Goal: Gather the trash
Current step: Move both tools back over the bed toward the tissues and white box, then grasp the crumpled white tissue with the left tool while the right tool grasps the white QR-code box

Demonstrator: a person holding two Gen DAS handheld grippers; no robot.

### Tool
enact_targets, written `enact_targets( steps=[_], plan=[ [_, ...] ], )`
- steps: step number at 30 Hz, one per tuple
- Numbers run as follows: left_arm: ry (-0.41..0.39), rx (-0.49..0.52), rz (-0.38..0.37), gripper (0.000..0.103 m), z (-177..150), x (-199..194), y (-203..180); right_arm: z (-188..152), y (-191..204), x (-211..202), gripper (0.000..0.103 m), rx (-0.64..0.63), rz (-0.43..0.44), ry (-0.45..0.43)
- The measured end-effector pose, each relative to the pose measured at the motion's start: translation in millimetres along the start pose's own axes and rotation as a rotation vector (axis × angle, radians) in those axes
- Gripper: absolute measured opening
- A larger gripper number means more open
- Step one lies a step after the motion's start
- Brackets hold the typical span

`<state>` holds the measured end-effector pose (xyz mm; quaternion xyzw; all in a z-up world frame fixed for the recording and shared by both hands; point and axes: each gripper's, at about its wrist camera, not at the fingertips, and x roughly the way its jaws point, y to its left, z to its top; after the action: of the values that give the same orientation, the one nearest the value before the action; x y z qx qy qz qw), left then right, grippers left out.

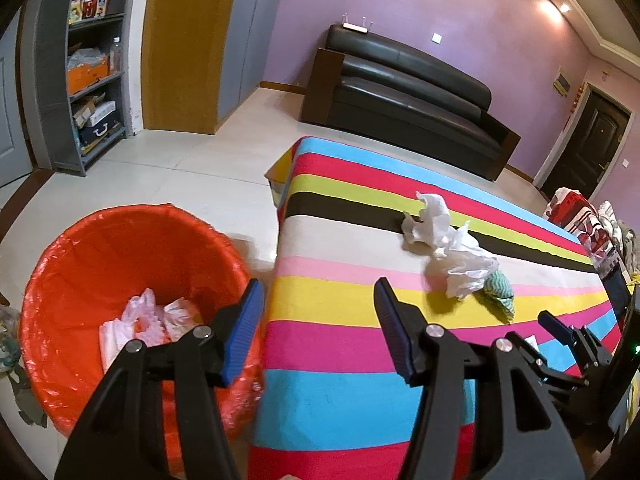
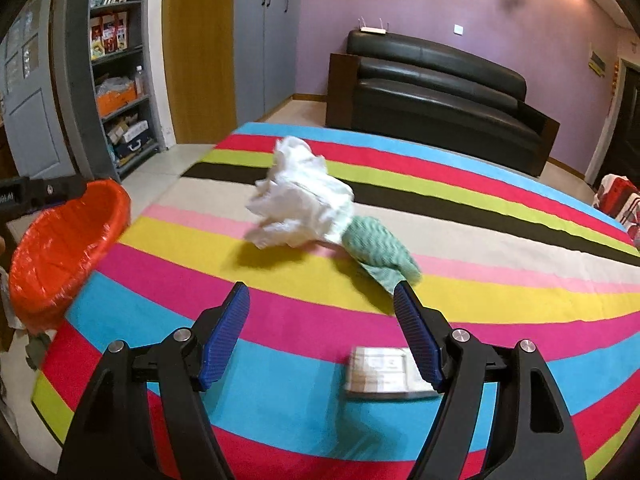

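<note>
No legible writing; the label on the small flat white packet (image 2: 386, 374), lower centre of the right wrist view, is blurred. Left gripper (image 1: 320, 330), ribbed blue pads, spread wide and empty, straddles the table edge. Right gripper (image 2: 322, 334) likewise wide, empty, over the striped multicolour tablecloth (image 2: 520, 320). Crumpled white tissue wads (image 1: 452, 250) lie mid-table, touching a teal patterned cloth scrap (image 1: 500, 294). Round bin with glossy orange plastic liner (image 1: 80, 264), lower left, holds crumpled white paper (image 1: 152, 320). Black leather sofa (image 1: 408, 92) upper centre.
</note>
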<state>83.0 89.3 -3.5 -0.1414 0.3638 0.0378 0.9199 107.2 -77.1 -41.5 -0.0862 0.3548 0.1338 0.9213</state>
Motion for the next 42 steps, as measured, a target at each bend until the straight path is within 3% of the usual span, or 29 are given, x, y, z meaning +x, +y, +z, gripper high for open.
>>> enact_targets(
  steps=[19, 36, 38, 42],
  plan=[
    [0.022, 0.043, -0.096, 0.068, 3.7, 48.4, -77.4, -29.9, -45.3, 5.0, 0.072, 0.055, -0.028, 0.094],
    [0.058, 0.083, -0.166, 0.068, 2.1, 94.3, -132.7, -42.9, -50.5, 6.8, 0.073, 0.054, 0.01, 0.134],
    [0.062, 0.086, -0.168, 0.068, 0.6, 97.9, -137.4, -42.8, -50.6, 9.3, 0.067, 0.057, 0.009, 0.14],
    [0.082, 0.108, -0.161, 0.066, -2.5, 108.3, -146.8, -40.6, -48.4, 8.6, 0.066, 0.047, 0.018, 0.135]
  ],
)
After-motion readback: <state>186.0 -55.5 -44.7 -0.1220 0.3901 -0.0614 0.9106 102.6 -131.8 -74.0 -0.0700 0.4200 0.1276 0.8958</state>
